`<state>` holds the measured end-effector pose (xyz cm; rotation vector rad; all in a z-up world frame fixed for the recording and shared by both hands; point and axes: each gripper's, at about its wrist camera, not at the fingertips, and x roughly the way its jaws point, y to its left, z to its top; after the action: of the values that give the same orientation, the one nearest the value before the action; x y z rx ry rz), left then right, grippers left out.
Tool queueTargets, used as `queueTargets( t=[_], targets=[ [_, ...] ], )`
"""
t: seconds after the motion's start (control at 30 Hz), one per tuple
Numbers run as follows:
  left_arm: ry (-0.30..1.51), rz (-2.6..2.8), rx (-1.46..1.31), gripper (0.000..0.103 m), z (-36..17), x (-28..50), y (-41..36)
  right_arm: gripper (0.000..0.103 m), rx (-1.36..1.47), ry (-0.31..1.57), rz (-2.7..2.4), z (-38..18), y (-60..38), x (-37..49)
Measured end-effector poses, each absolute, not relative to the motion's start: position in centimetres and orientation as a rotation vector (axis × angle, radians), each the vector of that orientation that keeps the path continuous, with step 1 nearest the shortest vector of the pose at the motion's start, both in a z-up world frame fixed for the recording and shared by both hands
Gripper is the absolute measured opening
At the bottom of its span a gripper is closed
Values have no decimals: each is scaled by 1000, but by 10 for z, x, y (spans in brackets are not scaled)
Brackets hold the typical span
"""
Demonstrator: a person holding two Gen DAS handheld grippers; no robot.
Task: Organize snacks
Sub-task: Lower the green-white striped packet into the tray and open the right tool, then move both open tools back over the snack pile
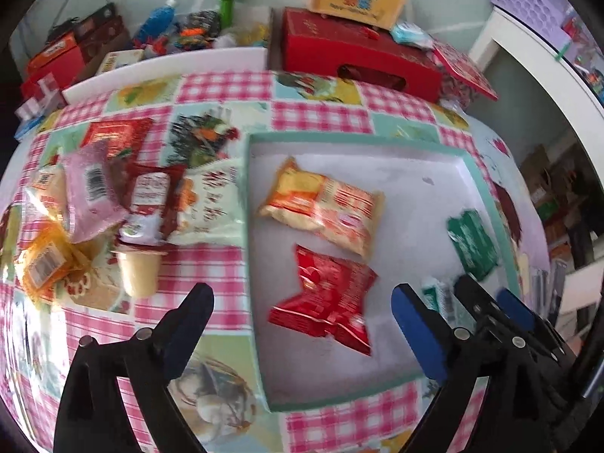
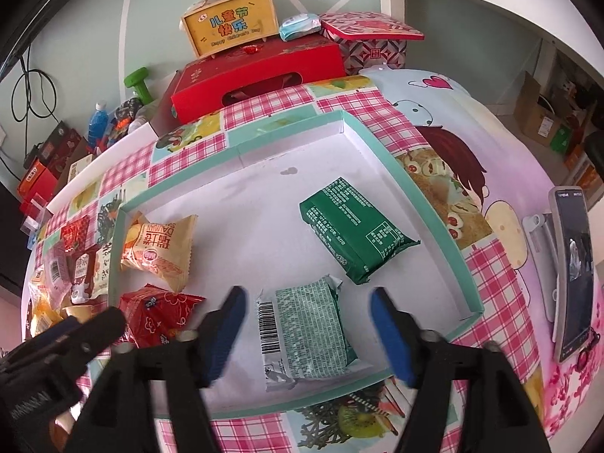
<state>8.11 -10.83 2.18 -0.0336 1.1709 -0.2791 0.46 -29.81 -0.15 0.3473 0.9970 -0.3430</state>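
Observation:
A shallow white tray with a teal rim (image 1: 487, 188) (image 2: 434, 204) lies on the checked tablecloth. In it are an orange-yellow snack pack (image 1: 324, 207) (image 2: 158, 253), a red pack (image 1: 328, 298) (image 2: 158, 313), a dark green pack (image 1: 472, 243) (image 2: 355, 226) and a pale green pack with a barcode (image 2: 305, 332). My left gripper (image 1: 302, 317) is open above the red pack. My right gripper (image 2: 307, 324) is open, its fingers astride the pale green pack; it also shows in the left wrist view (image 1: 487, 302). A pile of loose snacks (image 1: 113, 204) (image 2: 68, 275) lies left of the tray.
A pudding cup (image 1: 139, 271) stands by the pile. Red gift boxes (image 1: 358, 53) (image 2: 260, 75) and a yellow case (image 2: 230, 22) stand at the table's back. A phone on a stand (image 2: 572, 271) is at the right. Bottles and boxes crowd the back left.

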Motion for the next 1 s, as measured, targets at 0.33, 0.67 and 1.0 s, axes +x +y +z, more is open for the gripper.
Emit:
queueTargets(
  t=[0.33,0.67,1.0],
  targets=[
    [1131,-98,33,96,10,90,-80,103,340,989,-357,-1,-297,6],
    [1080,-92,92,96,13,87,-79,103,321,982,-335,2,-290,9],
    [1054,-23,77,96,21,89,-52,103,262,956,-238,12,-248,21]
  ],
)
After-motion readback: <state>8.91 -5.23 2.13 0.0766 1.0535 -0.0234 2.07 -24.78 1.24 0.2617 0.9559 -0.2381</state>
